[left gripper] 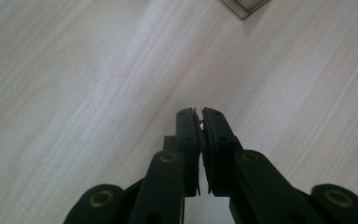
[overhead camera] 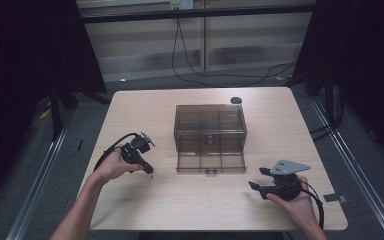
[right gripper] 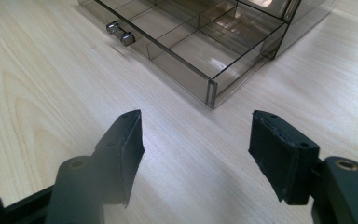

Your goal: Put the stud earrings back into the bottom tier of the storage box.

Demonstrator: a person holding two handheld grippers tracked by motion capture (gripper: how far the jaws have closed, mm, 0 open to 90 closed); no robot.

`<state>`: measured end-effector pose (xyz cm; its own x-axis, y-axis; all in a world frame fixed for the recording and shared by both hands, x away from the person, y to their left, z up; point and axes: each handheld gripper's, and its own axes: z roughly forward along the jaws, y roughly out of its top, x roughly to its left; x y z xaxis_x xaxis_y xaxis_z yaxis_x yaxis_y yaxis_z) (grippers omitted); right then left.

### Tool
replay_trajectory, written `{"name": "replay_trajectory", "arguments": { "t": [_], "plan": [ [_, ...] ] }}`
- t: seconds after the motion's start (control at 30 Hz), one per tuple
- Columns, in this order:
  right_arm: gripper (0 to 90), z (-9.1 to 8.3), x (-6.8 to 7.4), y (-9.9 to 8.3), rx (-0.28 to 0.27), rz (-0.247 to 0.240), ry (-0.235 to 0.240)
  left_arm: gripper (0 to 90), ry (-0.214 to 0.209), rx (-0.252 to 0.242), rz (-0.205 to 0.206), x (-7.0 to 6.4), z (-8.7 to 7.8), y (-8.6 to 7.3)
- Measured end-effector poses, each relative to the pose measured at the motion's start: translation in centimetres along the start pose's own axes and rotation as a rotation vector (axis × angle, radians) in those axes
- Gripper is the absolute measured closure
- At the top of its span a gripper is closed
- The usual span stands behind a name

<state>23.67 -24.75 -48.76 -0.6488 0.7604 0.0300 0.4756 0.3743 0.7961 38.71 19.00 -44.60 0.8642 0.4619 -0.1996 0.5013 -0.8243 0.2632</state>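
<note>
A light wooden table (overhead camera: 290, 130) with rounded corners stands on a grey floor, with dark curtains at both sides and black cables lying on the floor behind it. Near the middle of the table stands a smoky transparent plastic drawer box (overhead camera: 210, 122) with inner dividers. Its bottom drawer (overhead camera: 210, 162) is pulled out toward the person and shows several compartments; in the right gripper view the drawer (right gripper: 200, 51) has a small metal knob (right gripper: 120, 33) on its front wall. A small round black object (overhead camera: 236, 100) lies on the table just behind the box, near the far edge.

The left gripper (overhead camera: 150, 172) is held in the person's left hand (overhead camera: 112, 165) to the left of the open drawer, near it but not touching it, with the tips pointing down at the table. In the left gripper view the left gripper (left gripper: 200, 119) has its jaws pressed almost together, and a tiny brass-coloured thing (left gripper: 201, 124) sits between the pads near the tips; what it is I cannot tell. One corner of the drawer shows at the top edge of that view.

The right gripper (overhead camera: 257, 179) is held in the right hand (overhead camera: 295, 205) to the right and in front of the drawer, a little apart from it, and carries a grey three-cornered plate on top. In the right gripper view the right gripper (right gripper: 196, 135) has its jaws wide apart with nothing between them, and it points at the drawer's front right corner.
</note>
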Motion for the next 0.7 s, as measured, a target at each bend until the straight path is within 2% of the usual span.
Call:
{"name": "replay_trajectory", "arguments": {
  "t": [0.2,0.23,0.37,0.43,0.5,0.6,0.67,0.7],
  "plan": [
    [34.2,0.0,0.0,0.0,0.000,-0.002,0.001,85.9,-0.003,-0.004,0.021,-0.4,-0.5,0.6],
    [34.2,0.0,0.0,0.0,0.000,0.000,0.000,85.9,-0.016,-0.003,0.022,-0.5,-0.6,0.6],
    [34.2,0.0,0.0,0.0,0.000,-0.003,0.000,85.9,-0.005,0.000,0.044,-0.8,-0.8,0.9],
    [34.2,0.0,0.0,0.0,0.001,-0.001,0.000,85.9,-0.014,0.011,0.051,-1.0,-0.9,1.0],
    [34.1,0.0,0.0,0.0,0.001,-0.003,0.000,86.0,-0.012,-0.007,0.056,-1.2,-1.0,1.1],
    [34.1,0.0,0.0,0.0,0.001,-0.002,0.000,86.0,-0.017,0.006,0.070,-1.4,-1.2,1.4],
    [34.1,0.0,0.0,0.0,0.001,-0.001,-0.001,85.9,-0.011,0.000,0.063,-1.6,-1.3,1.5],
    [34.1,0.0,0.0,0.0,0.001,-0.002,0.000,86.0,-0.013,-0.003,0.077,-1.6,-1.3,1.6]
  ]
}}
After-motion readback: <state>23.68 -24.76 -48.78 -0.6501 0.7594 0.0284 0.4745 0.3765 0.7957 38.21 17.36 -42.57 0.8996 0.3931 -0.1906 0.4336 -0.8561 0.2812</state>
